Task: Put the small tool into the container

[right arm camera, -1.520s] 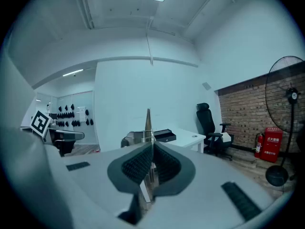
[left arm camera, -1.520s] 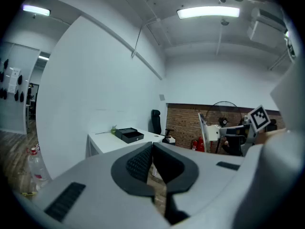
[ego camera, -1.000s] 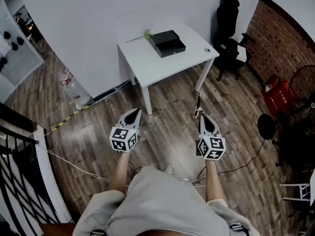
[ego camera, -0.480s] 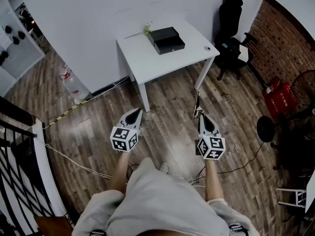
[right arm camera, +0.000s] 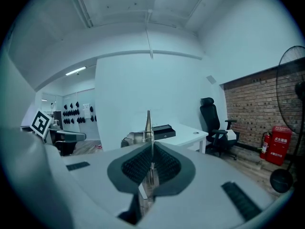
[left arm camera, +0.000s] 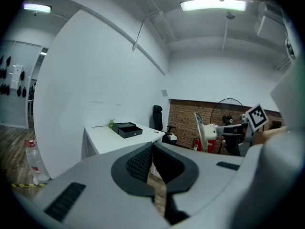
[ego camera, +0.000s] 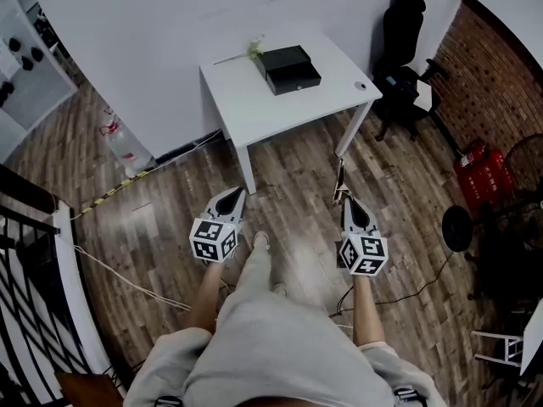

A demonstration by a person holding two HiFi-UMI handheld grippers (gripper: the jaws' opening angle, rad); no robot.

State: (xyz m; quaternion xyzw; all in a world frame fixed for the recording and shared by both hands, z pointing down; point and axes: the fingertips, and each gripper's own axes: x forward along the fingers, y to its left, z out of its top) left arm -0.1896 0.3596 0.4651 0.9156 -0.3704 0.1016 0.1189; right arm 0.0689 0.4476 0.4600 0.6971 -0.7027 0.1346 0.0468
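Note:
A black open box, the container (ego camera: 289, 69), lies on a white table (ego camera: 254, 108) against the wall, well ahead of both grippers. My right gripper (ego camera: 346, 200) is shut on a slim metal tool (ego camera: 340, 181) that sticks out forward past its tips. In the right gripper view the tool (right arm camera: 148, 123) stands upright between the pads, with the container (right arm camera: 163, 130) far behind it. My left gripper (ego camera: 235, 195) is shut with nothing in it, level with the right one above the wooden floor. The left gripper view shows the container (left arm camera: 127, 129) on the table (left arm camera: 102, 142) in the distance.
A black office chair (ego camera: 405, 41) stands right of the table. Red fire extinguishers (ego camera: 480, 166) and a floor fan (ego camera: 459, 219) are by the brick wall at right. A water bottle (ego camera: 119, 142) and a black railing (ego camera: 34, 253) are at left. Cables cross the floor.
The person's foot has stepped forward between the grippers and the view has shifted slightly. Both grippers hold the same pose, the tool still in the right one.

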